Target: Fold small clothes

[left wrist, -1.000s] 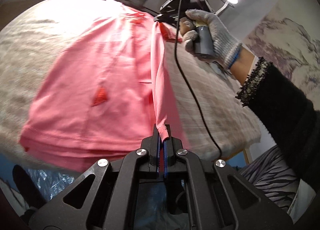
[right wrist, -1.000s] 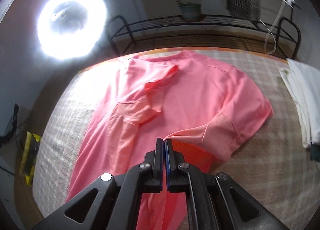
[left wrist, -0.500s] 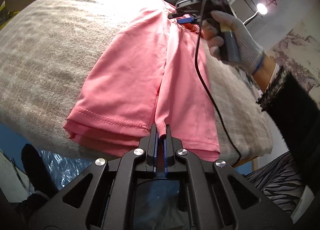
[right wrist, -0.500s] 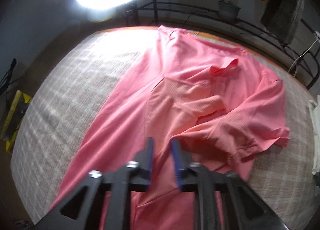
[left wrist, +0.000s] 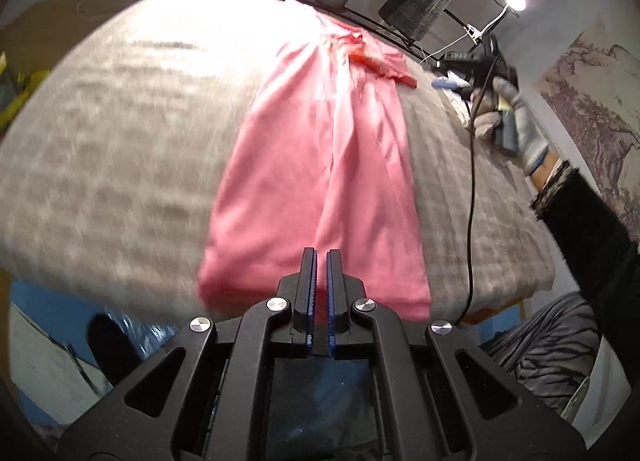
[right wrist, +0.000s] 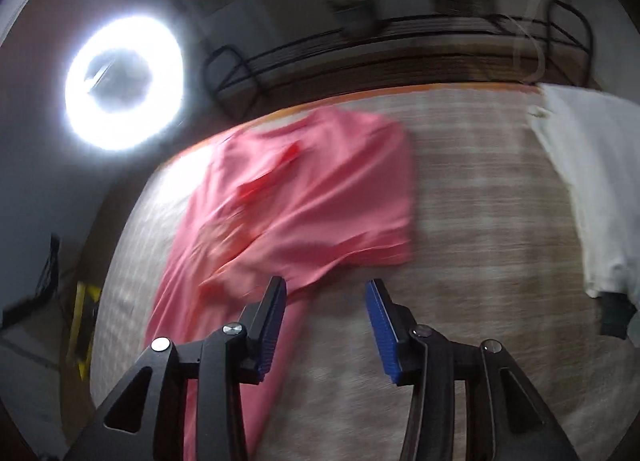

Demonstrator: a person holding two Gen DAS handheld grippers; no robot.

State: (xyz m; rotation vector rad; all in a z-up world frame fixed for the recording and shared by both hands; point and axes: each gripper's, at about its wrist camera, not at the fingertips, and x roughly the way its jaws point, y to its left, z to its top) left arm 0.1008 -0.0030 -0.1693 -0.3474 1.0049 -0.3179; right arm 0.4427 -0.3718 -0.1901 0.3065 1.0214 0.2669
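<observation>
1. The pink shirt (left wrist: 320,165) lies flat on the grey blanket (left wrist: 120,165) as a long narrow strip. Its collar end points toward the ring light (right wrist: 124,83) and its hem is at the edge farthest from that light.
2. What just changed: a second ago the right sleeve side was still being carried over. Now it's laid down on the body, so the second lengthwise fold looks done.
3. The right gripper (right wrist: 324,285) has let go. Its jaws are spreading with nothing between them, only bare blanket, and it has pulled off the shirt on the side away from the ring light.
4. The left gripper (left wrist: 320,253) stays clenched at the hem end. The fold ridge runs straight into its jaws and there's pink in the slit, so I'd say it's still pinching the shirt, though motion blur makes that hard to call.
5. My guess for next: the left lets go, then the hem gets folded up toward the ring light end.
6. A white garment (right wrist: 592,189) waits on the blanket, on the shirt's far side from the ring light.
</observation>
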